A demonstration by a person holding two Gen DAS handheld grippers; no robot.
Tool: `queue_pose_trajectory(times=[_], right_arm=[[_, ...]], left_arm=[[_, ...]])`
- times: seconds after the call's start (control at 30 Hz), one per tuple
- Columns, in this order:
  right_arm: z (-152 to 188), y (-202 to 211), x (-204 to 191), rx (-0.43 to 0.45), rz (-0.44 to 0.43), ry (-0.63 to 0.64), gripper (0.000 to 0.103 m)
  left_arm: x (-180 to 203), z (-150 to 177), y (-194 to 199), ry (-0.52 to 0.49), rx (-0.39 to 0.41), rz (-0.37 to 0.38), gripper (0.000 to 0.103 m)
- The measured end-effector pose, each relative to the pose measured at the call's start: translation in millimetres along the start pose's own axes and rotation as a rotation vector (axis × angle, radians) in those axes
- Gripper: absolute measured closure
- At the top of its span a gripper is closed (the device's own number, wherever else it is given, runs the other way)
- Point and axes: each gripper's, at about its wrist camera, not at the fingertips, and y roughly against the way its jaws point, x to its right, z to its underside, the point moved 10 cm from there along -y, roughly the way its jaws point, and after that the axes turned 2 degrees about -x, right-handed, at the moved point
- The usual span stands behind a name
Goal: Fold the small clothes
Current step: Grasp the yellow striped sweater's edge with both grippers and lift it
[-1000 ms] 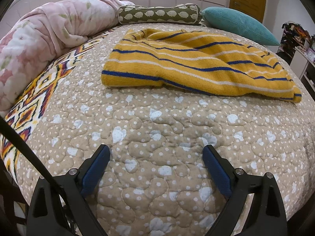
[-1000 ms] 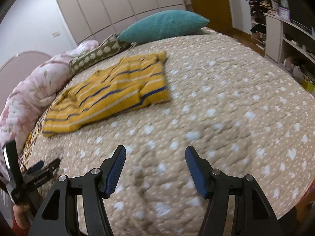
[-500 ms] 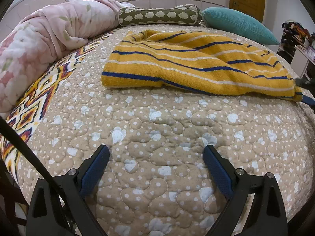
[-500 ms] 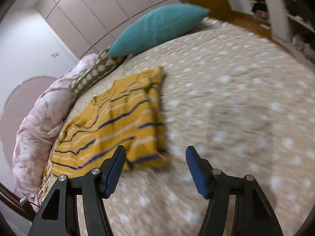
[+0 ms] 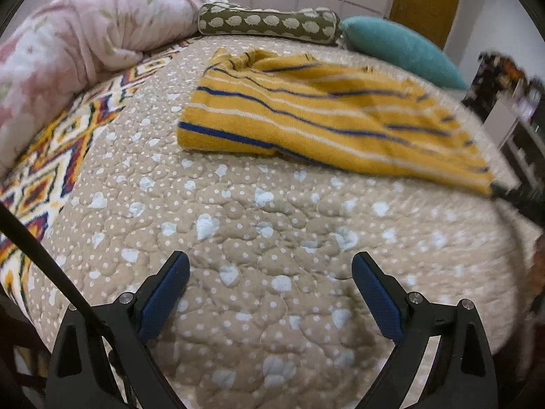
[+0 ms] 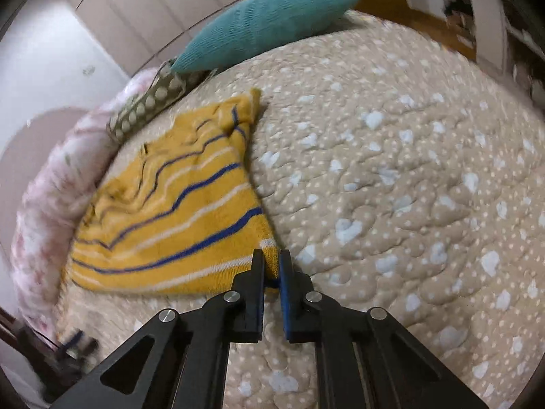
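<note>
A yellow knit garment with blue and white stripes [image 5: 306, 119] lies on the tan dotted quilt [image 5: 272, 238]. In the right wrist view the garment [image 6: 177, 211] spreads to the left. My right gripper [image 6: 271, 255] is shut on the garment's near right corner. In the left wrist view that gripper [image 5: 511, 196] shows blurred at the garment's right corner, which is lifted a little. My left gripper [image 5: 270, 266] is open and empty above bare quilt, well short of the garment's near left corner.
A pink floral duvet [image 5: 68, 44] is bunched along the left. A green patterned bolster [image 5: 269, 24] and a teal pillow [image 5: 402, 47] lie at the head. Shelves [image 5: 517, 109] stand past the bed's right edge. A patterned blanket [image 5: 51, 156] edges the left side.
My right gripper moved in to the garment's near right corner and shut on it. The garment's right side has lifted and shifted. My left gripper stayed open and tilted slightly.
</note>
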Motion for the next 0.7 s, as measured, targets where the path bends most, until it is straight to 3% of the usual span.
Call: queue_pose_trajectory(times=[0.07, 0.17, 0.27, 0.33, 0.4, 0.43, 0.53, 0.7], right_arm=[[1.7, 2.4, -7.5, 0.006, 0.034, 0.059, 0.093], [3.4, 13.4, -7.5, 0.030, 0.094, 0.107, 0.090], [-0.1, 35.5, -3.1, 0.075, 0.125, 0.100, 0.090], [-3.5, 49.7, -3.3, 0.107, 0.129, 0.088, 0.089], [-8.1, 61.8, -9.5, 0.133, 0.126, 0.087, 0.089], [-9.5, 65.3, -14.0, 0.138, 0.121, 0.091, 0.089], [-14.6, 63.6, -45.2, 0.127, 0.082, 0.130, 0.089], [-20.5, 19.7, -133.6, 0.046, -0.033, 0.226, 0.089]], left_arm=[[-9.2, -11.7, 5.1, 0.034, 0.009, 0.019, 0.007], [-25.6, -39.5, 6.1, 0.053, 0.043, -0.008, 0.007], [-34.8, -75.3, -6.7, 0.024, 0.070, -0.026, 0.009], [-41.9, -94.9, -22.5, 0.001, 0.068, -0.066, 0.030], [-52.9, -109.4, -48.4, 0.024, 0.014, -0.098, 0.075], [-59.8, -112.0, -58.9, 0.053, -0.009, -0.094, 0.080], [-71.5, -114.4, -69.0, 0.147, -0.010, -0.032, 0.081], [-69.5, -105.9, -64.2, 0.106, 0.058, -0.047, 0.081]])
